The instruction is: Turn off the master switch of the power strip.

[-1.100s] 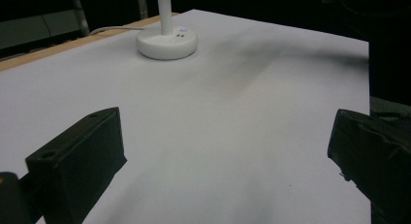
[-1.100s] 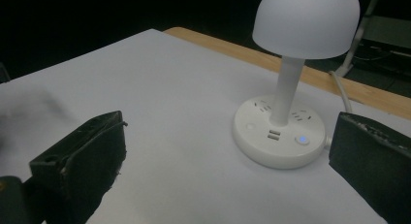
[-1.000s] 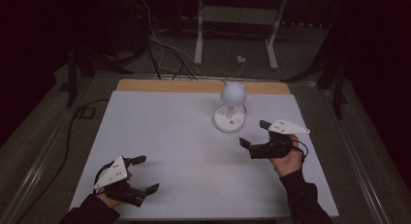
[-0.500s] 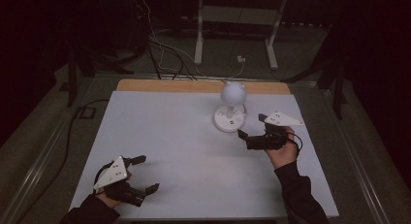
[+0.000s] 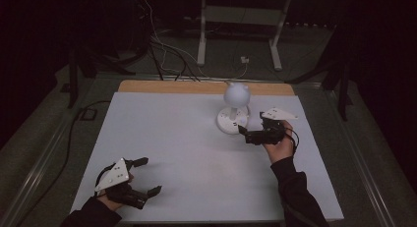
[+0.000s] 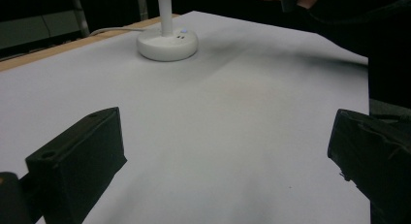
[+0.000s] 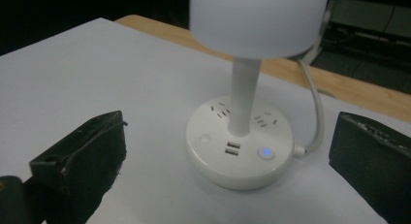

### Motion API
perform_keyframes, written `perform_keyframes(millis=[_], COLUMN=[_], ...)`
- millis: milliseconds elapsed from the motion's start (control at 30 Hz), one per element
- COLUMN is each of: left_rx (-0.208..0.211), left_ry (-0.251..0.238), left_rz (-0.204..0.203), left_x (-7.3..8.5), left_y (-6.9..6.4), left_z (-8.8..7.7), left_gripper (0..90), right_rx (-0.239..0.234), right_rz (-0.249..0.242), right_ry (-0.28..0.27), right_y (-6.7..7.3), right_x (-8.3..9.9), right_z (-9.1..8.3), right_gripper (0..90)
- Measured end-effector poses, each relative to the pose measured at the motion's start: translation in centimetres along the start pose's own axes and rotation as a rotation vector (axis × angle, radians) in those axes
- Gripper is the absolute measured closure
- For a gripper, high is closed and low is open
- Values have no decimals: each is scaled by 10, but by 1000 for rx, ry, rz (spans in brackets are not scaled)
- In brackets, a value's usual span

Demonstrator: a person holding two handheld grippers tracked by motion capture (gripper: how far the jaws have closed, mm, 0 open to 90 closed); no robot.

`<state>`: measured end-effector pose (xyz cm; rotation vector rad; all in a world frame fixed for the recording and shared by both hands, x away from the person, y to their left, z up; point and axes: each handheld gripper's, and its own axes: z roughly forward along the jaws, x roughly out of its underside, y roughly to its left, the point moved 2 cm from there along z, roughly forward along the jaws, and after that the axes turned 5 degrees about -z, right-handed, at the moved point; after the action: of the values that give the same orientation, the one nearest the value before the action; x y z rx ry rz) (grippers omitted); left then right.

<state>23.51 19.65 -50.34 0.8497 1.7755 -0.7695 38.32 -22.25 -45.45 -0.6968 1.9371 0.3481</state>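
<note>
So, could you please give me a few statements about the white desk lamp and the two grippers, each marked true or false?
1. The white desk lamp with a round base shows a lit blue button. True.
2. The right gripper is clamped on the lamp's stem. False: its jaws are open, short of the base.
3. The left gripper is open, far from the lamp. True.
4. The lamp lies tipped on the white table. False: it stands upright.
</note>
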Motion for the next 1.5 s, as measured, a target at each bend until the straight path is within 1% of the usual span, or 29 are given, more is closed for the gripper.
perform_keyframes(millis=[100,167,200,267,333,367,400,433,500,567,600,667,700,767,967,1000,1033,1067,1167,1200,1267,1300,1333,1367,1400,1433,1467,1500], left_rx=[-2,-2,-2,-1,0,0,-1,-1,-1,-1,-1,0,0,-2,-1,-1,0,0,-1,-1,1,1,2,1,2,2,2,2], left_ry=[-1,-2,3,2,2,2,3,2,1,1,5,4,1,4,5,6,7,6,6,7,6,4,5,7,7,5,4,4], left_rz=[4,-1,5,5,3,3,4,4,0,0,6,6,0,2,2,4,5,4,0,2,3,-2,-4,-2,2,1,-1,-1], left_x=[0,0,0,0,0,0,0,0,0,0,0,0,0,0,1,1,1,0,1,1,1,0,1,1,1,0,0,0], left_y=[0,0,0,0,0,0,0,0,1,1,0,0,1,1,1,1,1,1,1,1,1,1,1,1,1,1,1,1], left_z=[0,0,0,0,0,0,0,0,0,0,0,0,0,1,1,1,1,1,1,1,1,1,1,1,1,1,1,1], left_gripper=[4,4,4,4,4,3,4,4,4,4,3,4,4,4,4,4,4,4,4,4,4,4,4,4,4,4,4,4], right_rx=[6,17,30,54,63,81,77,84,101,100,115,114,120,125,150,168,171,186,180,180,188,181,185,187,184,192,202,202], right_rz=[12,18,17,15,19,29,38,41,31,35,48,57,61,83,103,126,131,131,142,159,157,165,170,171,174,173,175,175], right_ry=[13,18,17,20,22,26,26,30,41,45,47,39,49,53,51,49,57,55,57,59,60,59,60,59,74,85,98,98], right_y=[-4,-7,-8,-11,-13,-16,-17,-19,-23,-24,-28,-30,-31,-32,-34,-35,-35,-35,-36,-35,-34,-33,-33,-32,-32,-32,-31,-31], right_x=[2,4,5,5,6,7,8,9,11,12,15,18,19,21,23,23,23,23,24,24,24,24,23,23,23,23,23,23], right_z=[5,8,9,12,13,16,18,19,23,25,28,31,32,35,41,45,47,48,50,51,51,51,51,51,51,51,51,51], right_gripper=[0,0,0,0,0,0,0,0,0,0,0,0,0,0,0,0,0,0,0,25,55,78,85,120,179,185,222,222])
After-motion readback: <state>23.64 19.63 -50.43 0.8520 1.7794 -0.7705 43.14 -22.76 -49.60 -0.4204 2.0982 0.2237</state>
